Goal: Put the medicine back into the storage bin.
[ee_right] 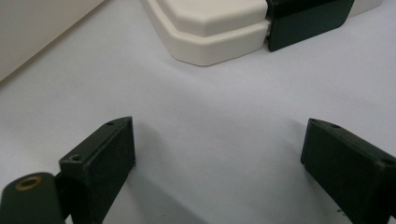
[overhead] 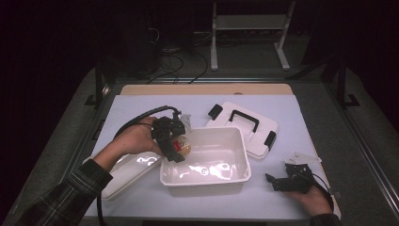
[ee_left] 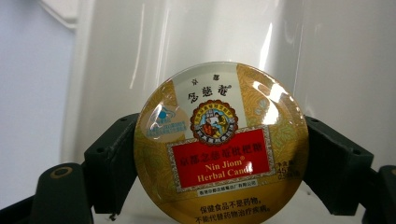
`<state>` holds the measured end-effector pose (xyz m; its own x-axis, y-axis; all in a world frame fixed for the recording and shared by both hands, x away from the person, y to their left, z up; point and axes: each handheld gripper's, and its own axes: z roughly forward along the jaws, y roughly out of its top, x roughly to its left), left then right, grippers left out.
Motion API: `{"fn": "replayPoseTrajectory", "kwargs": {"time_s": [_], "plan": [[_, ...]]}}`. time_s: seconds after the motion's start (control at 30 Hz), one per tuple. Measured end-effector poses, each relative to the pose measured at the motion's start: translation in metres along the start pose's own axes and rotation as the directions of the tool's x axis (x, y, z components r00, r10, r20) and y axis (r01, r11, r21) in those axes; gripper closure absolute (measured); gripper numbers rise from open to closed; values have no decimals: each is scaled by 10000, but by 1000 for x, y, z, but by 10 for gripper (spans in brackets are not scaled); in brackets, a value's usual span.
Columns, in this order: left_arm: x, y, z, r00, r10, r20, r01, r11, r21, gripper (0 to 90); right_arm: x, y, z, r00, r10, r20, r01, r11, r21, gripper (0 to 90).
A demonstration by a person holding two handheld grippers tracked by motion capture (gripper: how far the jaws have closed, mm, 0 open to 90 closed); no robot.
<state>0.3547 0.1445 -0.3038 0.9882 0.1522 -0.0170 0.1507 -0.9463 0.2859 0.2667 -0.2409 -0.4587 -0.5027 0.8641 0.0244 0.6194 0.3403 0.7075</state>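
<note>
Left gripper clamps a round candy tin above the white tub's near-left rim; right gripper rests wide open, empty, on the surface.

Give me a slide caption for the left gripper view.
Left gripper clamps a round Nin Jiom herbal candy tin over the white bin.

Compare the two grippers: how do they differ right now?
The left gripper is shut on a round candy tin; the right gripper is open with nothing between its jaws. The left is raised at the white bin's left rim; the right rests low on the table. Both have black jaws.
</note>
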Motion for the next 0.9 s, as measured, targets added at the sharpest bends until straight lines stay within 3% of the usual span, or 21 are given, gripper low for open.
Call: {"fn": "replayPoseTrajectory", "kwargs": {"time_s": [0.3,0.57,0.9], "plan": [[-4,-1,22,9998,170,52,-171,9996,213,196,0,0,0,10000,13,-4,-13,10000,-4,93],[-4,-5,30,9995,317,79,-320,9989,350,196,0,0,0,10000,18,-8,-18,10000,-7,94],[-4,-10,35,9998,208,80,-211,9991,372,195,0,0,0,10000,9,0,-9,10000,-12,94]]}}
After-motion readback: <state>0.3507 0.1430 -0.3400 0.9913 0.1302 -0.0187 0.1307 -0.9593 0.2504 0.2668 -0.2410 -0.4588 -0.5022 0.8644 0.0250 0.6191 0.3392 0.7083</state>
